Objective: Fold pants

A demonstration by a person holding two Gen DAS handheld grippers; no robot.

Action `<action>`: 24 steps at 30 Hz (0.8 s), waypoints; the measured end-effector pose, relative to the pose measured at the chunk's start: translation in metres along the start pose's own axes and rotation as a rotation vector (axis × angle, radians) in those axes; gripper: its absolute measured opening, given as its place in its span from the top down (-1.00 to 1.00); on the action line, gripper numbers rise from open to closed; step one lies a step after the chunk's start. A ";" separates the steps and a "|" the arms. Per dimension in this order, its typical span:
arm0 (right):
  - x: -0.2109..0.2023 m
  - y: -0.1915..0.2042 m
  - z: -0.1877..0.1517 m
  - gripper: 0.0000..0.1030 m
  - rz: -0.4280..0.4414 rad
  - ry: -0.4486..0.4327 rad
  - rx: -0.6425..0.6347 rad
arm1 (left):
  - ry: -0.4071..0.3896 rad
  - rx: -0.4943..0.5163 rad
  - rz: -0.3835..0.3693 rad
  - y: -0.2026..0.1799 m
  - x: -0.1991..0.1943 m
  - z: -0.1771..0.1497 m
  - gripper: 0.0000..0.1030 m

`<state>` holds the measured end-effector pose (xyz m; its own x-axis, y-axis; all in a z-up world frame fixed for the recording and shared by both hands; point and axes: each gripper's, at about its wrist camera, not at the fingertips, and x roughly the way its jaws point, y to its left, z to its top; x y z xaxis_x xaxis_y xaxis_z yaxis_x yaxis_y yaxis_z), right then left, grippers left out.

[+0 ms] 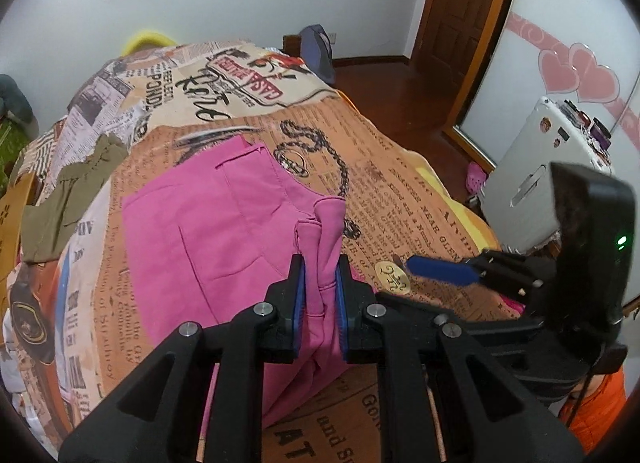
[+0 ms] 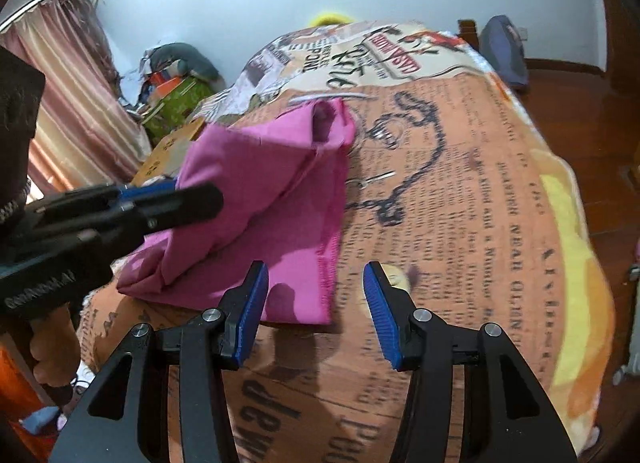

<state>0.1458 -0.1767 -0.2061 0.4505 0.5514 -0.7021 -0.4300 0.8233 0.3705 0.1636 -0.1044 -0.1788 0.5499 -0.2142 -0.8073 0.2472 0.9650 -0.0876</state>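
Bed [image 1: 400, 183] covered by a newspaper-print blanket [image 1: 420, 199], orange-brown near the camera, cream with bold black and red lettering toward the far end. Yellow border [image 2: 576, 247] along the blanket's right edge. On the blanket: pink pants [image 1: 192, 223], spread mostly flat, back pocket stitching visible, near edge bunched and raised off the surface. Olive-green garment [image 1: 76, 195] lying crumpled on the left side, just beside the pants. Yellow object [image 1: 146, 41] at the far end of the bed, partly hidden.
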 end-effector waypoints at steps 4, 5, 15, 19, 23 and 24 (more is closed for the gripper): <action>-0.011 -0.009 0.001 0.08 -0.024 -0.018 0.019 | 0.018 0.003 -0.010 -0.001 0.002 -0.002 0.60; -0.014 -0.010 0.001 0.08 -0.029 -0.021 0.021 | 0.025 0.004 -0.015 -0.001 0.000 -0.002 0.54; -0.028 0.005 0.011 0.08 -0.026 -0.075 -0.006 | -0.094 0.001 0.074 0.029 -0.051 0.008 0.17; -0.023 0.018 0.017 0.08 -0.002 -0.100 -0.021 | -0.101 -0.049 0.140 0.077 -0.056 0.016 0.10; -0.012 0.024 0.020 0.07 0.011 -0.097 -0.022 | -0.082 -0.085 0.215 0.121 -0.045 0.022 0.10; -0.007 0.025 0.020 0.07 0.007 -0.088 -0.023 | -0.070 -0.090 0.236 0.131 -0.039 0.024 0.10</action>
<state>0.1482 -0.1573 -0.1800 0.5146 0.5674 -0.6429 -0.4506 0.8168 0.3602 0.1936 0.0269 -0.1446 0.6383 0.0111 -0.7697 0.0359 0.9984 0.0442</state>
